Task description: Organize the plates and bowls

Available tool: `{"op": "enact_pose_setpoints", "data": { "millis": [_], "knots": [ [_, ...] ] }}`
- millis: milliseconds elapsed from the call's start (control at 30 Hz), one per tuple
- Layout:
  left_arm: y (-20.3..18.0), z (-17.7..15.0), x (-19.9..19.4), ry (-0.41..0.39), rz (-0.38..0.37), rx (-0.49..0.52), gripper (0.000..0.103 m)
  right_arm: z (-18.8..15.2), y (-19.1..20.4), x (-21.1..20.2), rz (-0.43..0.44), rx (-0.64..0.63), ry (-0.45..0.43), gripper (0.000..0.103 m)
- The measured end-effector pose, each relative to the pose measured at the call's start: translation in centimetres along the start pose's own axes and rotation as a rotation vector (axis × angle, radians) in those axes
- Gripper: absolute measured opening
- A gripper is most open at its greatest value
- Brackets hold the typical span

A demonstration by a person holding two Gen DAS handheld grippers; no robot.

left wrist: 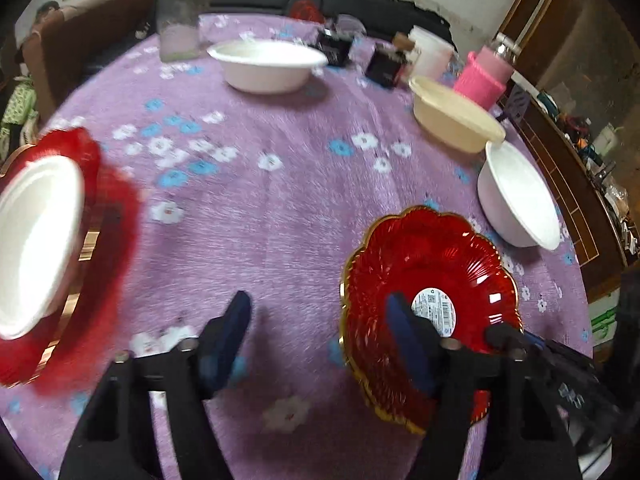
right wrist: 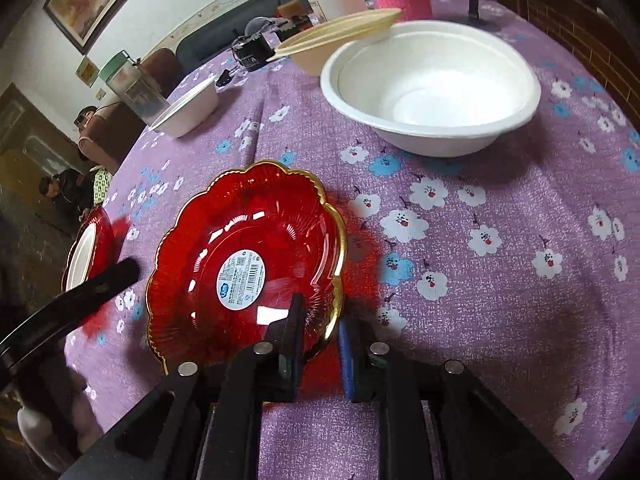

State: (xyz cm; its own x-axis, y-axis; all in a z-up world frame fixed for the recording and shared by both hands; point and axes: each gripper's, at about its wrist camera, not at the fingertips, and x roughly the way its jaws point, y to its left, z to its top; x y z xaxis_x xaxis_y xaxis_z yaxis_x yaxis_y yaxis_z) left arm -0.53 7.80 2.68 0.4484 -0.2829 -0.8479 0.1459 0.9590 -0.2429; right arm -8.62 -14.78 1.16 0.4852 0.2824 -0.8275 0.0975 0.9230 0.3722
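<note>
A red glass plate (right wrist: 248, 256) with a gold scalloped rim and a white label sits tilted above the purple flowered tablecloth (right wrist: 480, 280). My right gripper (right wrist: 320, 328) is shut on its near rim. The same plate shows in the left wrist view (left wrist: 432, 280), with the right gripper's finger at its rim. My left gripper (left wrist: 320, 328) is open and empty above the cloth, its right finger in front of the plate. Another red plate with a white bowl (left wrist: 36, 240) on it lies at the far left. White bowls (left wrist: 268, 64) (right wrist: 432, 84) and a cream bowl (left wrist: 456, 116) stand farther back.
A pink-sleeved bottle (left wrist: 486, 74), a white cup (left wrist: 430, 54), a clear jar (left wrist: 180, 12) and small dark boxes (left wrist: 386, 66) stand at the table's far side. A wooden cabinet (left wrist: 560, 60) is to the right. People sit at the left (right wrist: 92, 136).
</note>
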Motion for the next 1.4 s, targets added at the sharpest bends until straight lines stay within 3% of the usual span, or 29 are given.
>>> {"op": "enact_pose_setpoints", "data": {
  "millis": [67,233,300,367,533,633,800,1000,1200,1400],
  "knots": [
    [-0.1,0.2,1.1,0.014,-0.006,-0.014,0.063,-0.2,-0.2,0.0,0.014,0.013,-0.003,0.028],
    [-1.7,0.3,2.0,0.008,-0.003,0.029,0.063,-0.4,-0.1,0.2,0.012,0.003,-0.029,0.028],
    [-2.7,0.1,2.2,0.018,-0.038,0.054,0.054,-0.4,0.0,0.3,0.009,-0.001,-0.037,0.027],
    [-3.6,-0.2,2.3,0.011,-0.001,0.08,0.048,-0.6,0.2,0.3,-0.006,-0.011,-0.039,0.017],
    [-2.2,-0.8,1.0,0.007,-0.011,0.03,0.041,-0.7,1.3,-1.1,-0.008,-0.038,-0.089,0.016],
    [-1.1,-0.9,-1.6,-0.043,0.003,0.015,0.041,-0.4,3.5,-2.2,-0.003,-0.089,-0.12,0.016],
    [2.8,-0.4,-7.3,-0.146,0.06,-0.024,0.041,0.6,8.8,-3.3,0.053,-0.171,-0.151,0.016],
    [9.9,0.9,-11.6,-0.213,0.179,-0.111,0.041,1.6,17.3,-1.1,0.161,-0.271,-0.119,0.017],
    [16.7,1.5,-12.8,-0.218,0.297,-0.217,0.042,1.9,24.8,3.1,0.204,-0.348,-0.058,0.017],
    [20.7,1.7,-11.4,-0.198,0.322,-0.276,0.042,2.4,28.3,6.7,0.166,-0.375,-0.021,0.017]
  ]
}}
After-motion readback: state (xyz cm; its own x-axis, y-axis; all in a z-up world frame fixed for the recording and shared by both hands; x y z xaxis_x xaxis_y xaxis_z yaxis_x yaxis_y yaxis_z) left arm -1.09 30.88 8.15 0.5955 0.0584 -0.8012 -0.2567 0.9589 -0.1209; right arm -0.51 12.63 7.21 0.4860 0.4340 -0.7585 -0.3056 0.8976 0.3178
